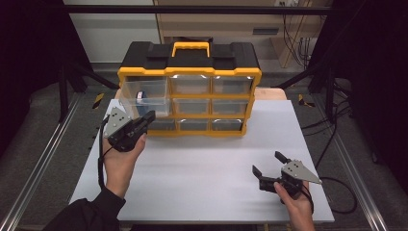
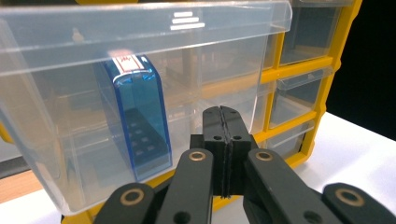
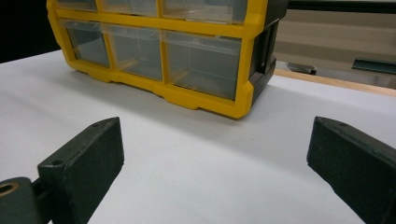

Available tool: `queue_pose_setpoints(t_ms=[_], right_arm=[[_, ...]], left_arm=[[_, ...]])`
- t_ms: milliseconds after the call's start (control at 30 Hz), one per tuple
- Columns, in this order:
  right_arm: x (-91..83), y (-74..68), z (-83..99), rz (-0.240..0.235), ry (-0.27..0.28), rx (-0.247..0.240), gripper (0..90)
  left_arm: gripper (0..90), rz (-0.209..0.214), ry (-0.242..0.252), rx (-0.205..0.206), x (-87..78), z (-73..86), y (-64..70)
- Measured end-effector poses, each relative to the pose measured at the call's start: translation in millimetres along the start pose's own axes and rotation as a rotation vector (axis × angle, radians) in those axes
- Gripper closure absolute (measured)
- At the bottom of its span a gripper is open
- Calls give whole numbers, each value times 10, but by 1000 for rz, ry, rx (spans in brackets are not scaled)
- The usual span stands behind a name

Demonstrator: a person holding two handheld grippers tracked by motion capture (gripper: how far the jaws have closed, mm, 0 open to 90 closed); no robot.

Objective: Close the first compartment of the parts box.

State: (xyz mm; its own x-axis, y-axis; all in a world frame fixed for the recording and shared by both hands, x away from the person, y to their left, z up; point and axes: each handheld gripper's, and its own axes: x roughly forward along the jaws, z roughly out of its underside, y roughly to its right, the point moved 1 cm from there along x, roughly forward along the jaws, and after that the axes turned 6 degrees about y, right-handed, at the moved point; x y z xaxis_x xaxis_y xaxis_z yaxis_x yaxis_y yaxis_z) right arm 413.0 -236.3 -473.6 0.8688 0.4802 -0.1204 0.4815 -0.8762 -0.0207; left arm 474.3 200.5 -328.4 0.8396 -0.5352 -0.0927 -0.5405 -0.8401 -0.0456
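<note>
A yellow and black drawer cabinet [image 1: 190, 62] with clear drawers stands at the back of the white table [image 1: 202, 163]. Its top-left drawer [image 1: 144, 96] is pulled out and holds a blue translucent box [image 1: 140, 96] with a red-and-white label on top. In the left gripper view that drawer [image 2: 70, 116] and the blue box [image 2: 137, 121] are very near. My left gripper [image 1: 150, 117] is shut and empty, its tip right at the drawer's front wall; whether it touches I cannot tell. My right gripper [image 1: 268, 162] stands open and empty over the table's front right, facing the cabinet [image 3: 187, 46].
Black frame bars and metal rails flank the table on both sides. Cables lie on the floor at the right. A wooden board edge [image 1: 272, 92] shows behind the cabinet. Bare white tabletop stretches between the cabinet and my right gripper.
</note>
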Motion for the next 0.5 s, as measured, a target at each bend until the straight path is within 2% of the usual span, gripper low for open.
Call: queue_pose_setpoints(t_ms=[100,500], right_arm=[[3,-2,1,-2,1,-2,42],[-7,-6,-4,-8,3,1,42]], left_arm=[[897,3,-7,15,20,-6,-1],[897,-3,-13,13,56,-15,-26]])
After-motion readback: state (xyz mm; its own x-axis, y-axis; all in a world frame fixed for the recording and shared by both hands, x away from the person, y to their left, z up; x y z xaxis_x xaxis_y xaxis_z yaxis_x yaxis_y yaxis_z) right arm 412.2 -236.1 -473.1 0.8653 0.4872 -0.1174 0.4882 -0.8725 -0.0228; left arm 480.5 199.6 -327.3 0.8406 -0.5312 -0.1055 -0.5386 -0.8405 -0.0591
